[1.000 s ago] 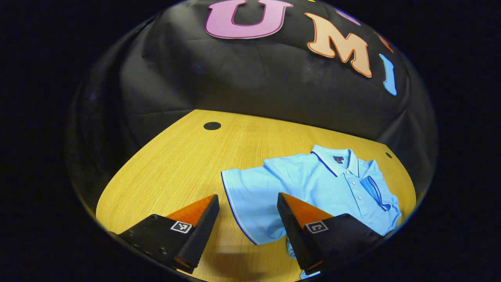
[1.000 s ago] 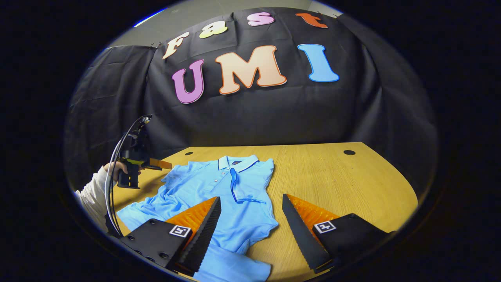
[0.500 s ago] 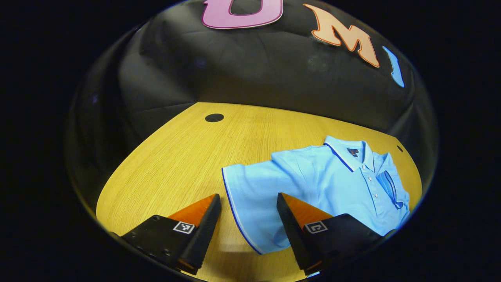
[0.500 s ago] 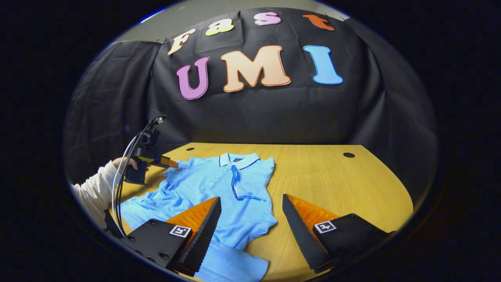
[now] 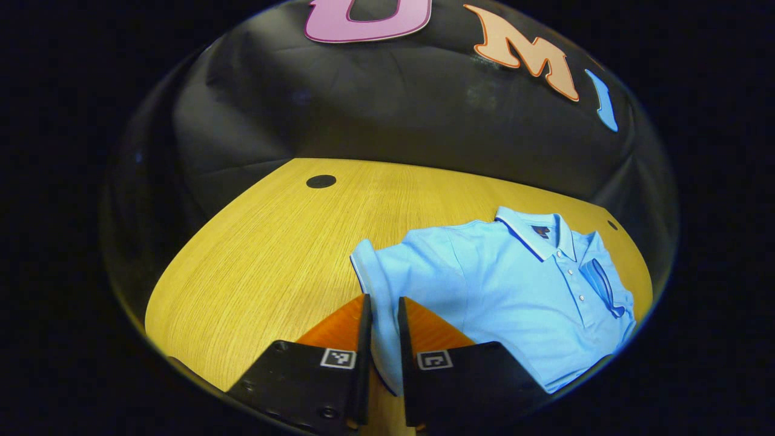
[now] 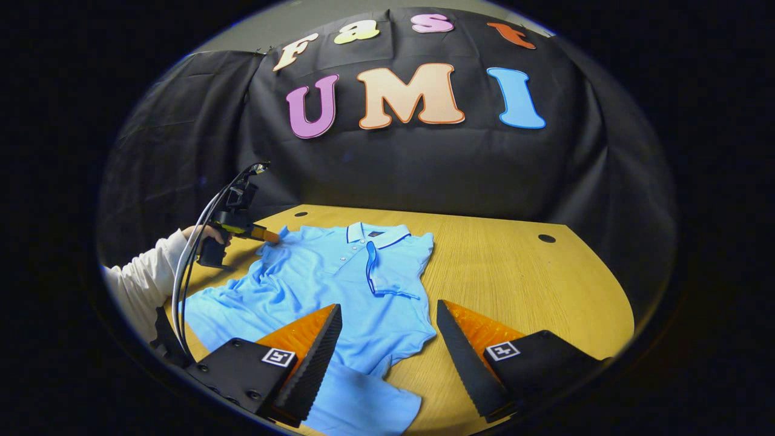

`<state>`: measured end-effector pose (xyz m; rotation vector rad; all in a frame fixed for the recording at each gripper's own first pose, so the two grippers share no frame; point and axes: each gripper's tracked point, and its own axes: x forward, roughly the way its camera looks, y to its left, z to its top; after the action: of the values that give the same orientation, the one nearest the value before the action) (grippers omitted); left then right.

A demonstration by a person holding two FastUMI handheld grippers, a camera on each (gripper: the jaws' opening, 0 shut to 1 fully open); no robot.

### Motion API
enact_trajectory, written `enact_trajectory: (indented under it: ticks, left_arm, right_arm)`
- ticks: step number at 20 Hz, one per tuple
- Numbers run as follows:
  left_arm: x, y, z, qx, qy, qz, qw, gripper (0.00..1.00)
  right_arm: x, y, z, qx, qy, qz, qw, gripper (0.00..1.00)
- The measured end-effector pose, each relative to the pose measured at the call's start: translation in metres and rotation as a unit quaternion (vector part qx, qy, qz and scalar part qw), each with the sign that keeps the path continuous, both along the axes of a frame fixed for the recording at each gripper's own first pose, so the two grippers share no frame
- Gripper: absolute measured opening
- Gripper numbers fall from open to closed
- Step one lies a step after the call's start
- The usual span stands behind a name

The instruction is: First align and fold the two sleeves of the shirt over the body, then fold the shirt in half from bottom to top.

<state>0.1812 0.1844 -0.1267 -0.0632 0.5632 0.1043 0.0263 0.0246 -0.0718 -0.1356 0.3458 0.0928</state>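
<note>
The light-blue polo shirt (image 5: 514, 290) lies flat on the wooden worktop (image 5: 272, 242), collar toward the far wall. The left gripper (image 5: 381, 339) pinches its sleeve (image 5: 387, 284); the right gripper (image 6: 387, 339) gapes wide over the hem.

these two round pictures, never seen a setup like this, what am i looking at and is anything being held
A person holds a pair of hand-held tongs in each hand; there is no robot arm. A fisheye camera rides on each pair and looks forward along its two fingers, which show at the bottom of the picture.

In the left gripper view, the left tongs are closed on the edge of the left sleeve of a light blue polo shirt, which lies on a wooden table.

In the right gripper view, the right tongs are open above the shirt's lower part, holding nothing. Farther off, the same left tongs show at the sleeve, held by a hand in a white sleeve. The shirt's other sleeve already lies folded over its body.
</note>
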Motion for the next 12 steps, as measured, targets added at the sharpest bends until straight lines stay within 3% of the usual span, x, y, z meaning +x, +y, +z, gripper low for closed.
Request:
enact_trajectory:
  ticks: [2, 4, 8, 12]
  left_arm:
    - [0.000, -0.002, -0.001, -0.005, -0.002, -0.007, 1.000, 0.05]
    - [0.000, -0.002, 0.000, 0.001, 0.002, -0.010, 1.000, 0.00]
    - [0.004, -0.004, 0.015, 0.032, 0.002, 0.000, 0.999, 0.00]
    - [0.013, -0.044, 0.040, 0.038, -0.013, -0.034, 0.999, 0.00]
  right_arm:
    - [0.000, 0.001, -0.002, -0.002, 0.002, 0.001, 1.000, 0.98]
    - [0.001, 0.004, -0.005, 0.000, 0.006, 0.003, 1.000, 0.98]
    - [0.001, 0.012, -0.004, -0.002, 0.005, 0.013, 1.000, 0.98]
    - [0.001, 0.008, -0.004, -0.007, 0.003, 0.006, 1.000, 0.98]
